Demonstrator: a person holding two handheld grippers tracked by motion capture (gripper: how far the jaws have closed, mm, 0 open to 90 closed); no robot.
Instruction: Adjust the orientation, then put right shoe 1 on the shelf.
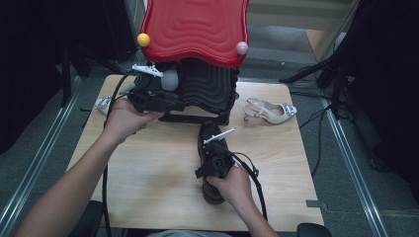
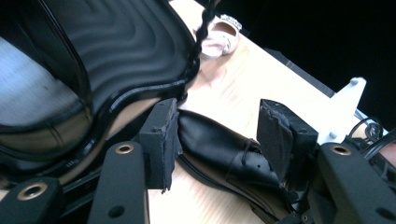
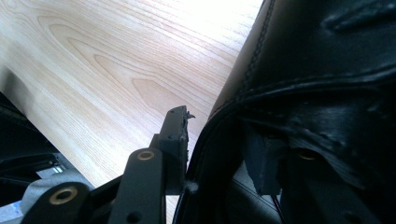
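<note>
Wooden table (image 1: 148, 168), unlabelled black shoe (image 1: 210, 138)

Black leather lace-up shoe (image 1: 211, 148) lies lengthwise on the table.

The black lace-up leather shoe (image 1: 211, 163) has a smooth, softly glossy upper with stitched seams. The light wooden tabletop (image 1: 148, 173) shows plain grain under a matt, smooth finish. The red ridged plastic tray (image 1: 195, 27) is shiny, and the black ridged plastic tray (image 2: 126, 46) under it has a duller sheen. The pale strappy sandal (image 1: 269, 111) looks satiny. The left gripper (image 2: 217, 140) carries rough, frayed matt foam pads (image 2: 163, 140)
</note>
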